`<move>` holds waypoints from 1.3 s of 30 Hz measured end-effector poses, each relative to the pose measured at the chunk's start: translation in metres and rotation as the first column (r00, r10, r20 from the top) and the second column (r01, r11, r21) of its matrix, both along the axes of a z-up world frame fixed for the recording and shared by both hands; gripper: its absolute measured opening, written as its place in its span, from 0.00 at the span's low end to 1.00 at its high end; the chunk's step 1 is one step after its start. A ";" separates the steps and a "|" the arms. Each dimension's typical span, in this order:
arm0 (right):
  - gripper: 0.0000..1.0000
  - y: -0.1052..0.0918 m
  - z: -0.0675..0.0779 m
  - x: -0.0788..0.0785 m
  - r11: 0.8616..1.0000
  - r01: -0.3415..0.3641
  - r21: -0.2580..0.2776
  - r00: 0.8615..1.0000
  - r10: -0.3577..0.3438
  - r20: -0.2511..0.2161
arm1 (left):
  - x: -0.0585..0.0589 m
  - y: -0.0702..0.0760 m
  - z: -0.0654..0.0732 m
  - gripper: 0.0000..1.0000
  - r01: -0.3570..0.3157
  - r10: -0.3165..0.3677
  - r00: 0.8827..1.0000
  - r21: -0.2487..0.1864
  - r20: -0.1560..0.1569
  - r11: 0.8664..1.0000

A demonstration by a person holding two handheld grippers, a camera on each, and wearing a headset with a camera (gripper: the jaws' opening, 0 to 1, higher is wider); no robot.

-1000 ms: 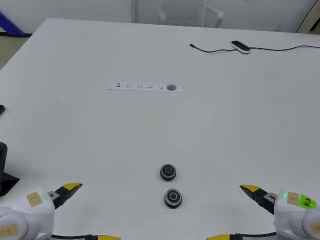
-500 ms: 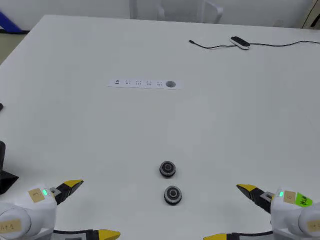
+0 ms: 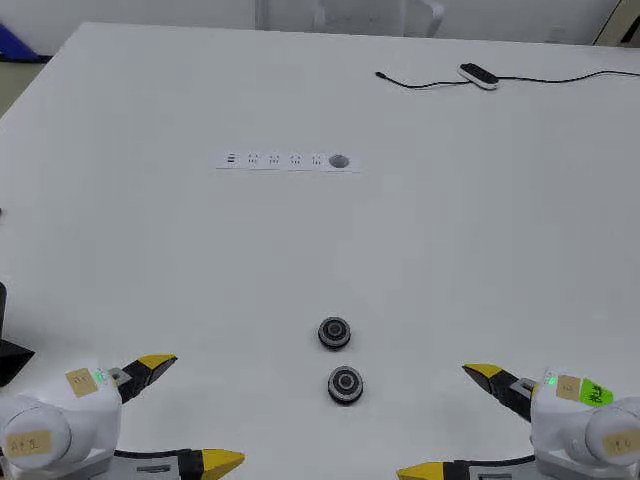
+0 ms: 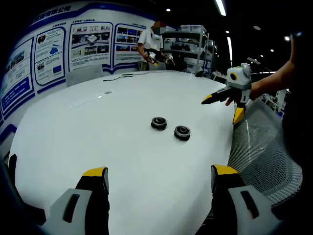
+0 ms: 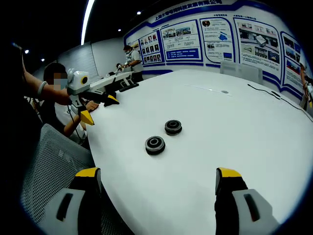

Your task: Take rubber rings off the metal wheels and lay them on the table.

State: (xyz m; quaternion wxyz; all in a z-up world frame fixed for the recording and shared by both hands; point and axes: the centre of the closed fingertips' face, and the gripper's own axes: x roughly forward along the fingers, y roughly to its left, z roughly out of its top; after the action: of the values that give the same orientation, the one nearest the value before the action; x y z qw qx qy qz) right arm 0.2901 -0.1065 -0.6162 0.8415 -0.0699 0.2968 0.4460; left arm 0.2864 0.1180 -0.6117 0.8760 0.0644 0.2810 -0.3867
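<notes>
- Your left gripper (image 3: 192,410) hangs over the near left edge of the surface (image 3: 420,230), jaws spread wide, nothing between them.
- Your right gripper (image 3: 445,420) mirrors it at the near right edge, jaws apart as well, empty.
- Between the two grippers, well apart from both, the near wheel (image 3: 345,384) lies flat on the surface.
- Its dark rubber ring (image 3: 333,386) sits around the metal hub.
- Just beyond it lies the far wheel (image 3: 334,333), close by but not touching, with a dark ring on it too.
- Farther out, a white power strip (image 3: 288,160) lies across the middle.
- At the far right, a black cable (image 3: 420,84) runs to a small device (image 3: 478,75).
</notes>
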 end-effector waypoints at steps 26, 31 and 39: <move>0.97 0.011 -0.005 -0.006 1.000 -0.016 0.017 1.000 0.017 -0.024 | 0.004 -0.025 0.002 0.76 0.081 -0.081 0.997 0.019 0.004 0.997; 0.97 0.013 -0.006 -0.005 1.000 -0.018 0.019 0.999 0.019 -0.025 | 0.006 -0.033 0.003 0.73 0.100 -0.101 0.995 0.021 0.007 0.995; 0.97 0.018 -0.007 -0.006 0.999 -0.027 0.024 0.999 0.028 -0.031 | 0.009 -0.044 0.003 0.68 0.130 -0.131 0.991 0.026 0.013 0.991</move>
State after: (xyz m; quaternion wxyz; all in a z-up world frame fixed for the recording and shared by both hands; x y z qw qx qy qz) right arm 0.2844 -0.0887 -0.6233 0.8313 -0.0570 0.3035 0.4622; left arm 0.2952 0.0741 -0.6090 0.8499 0.0966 0.2747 -0.4392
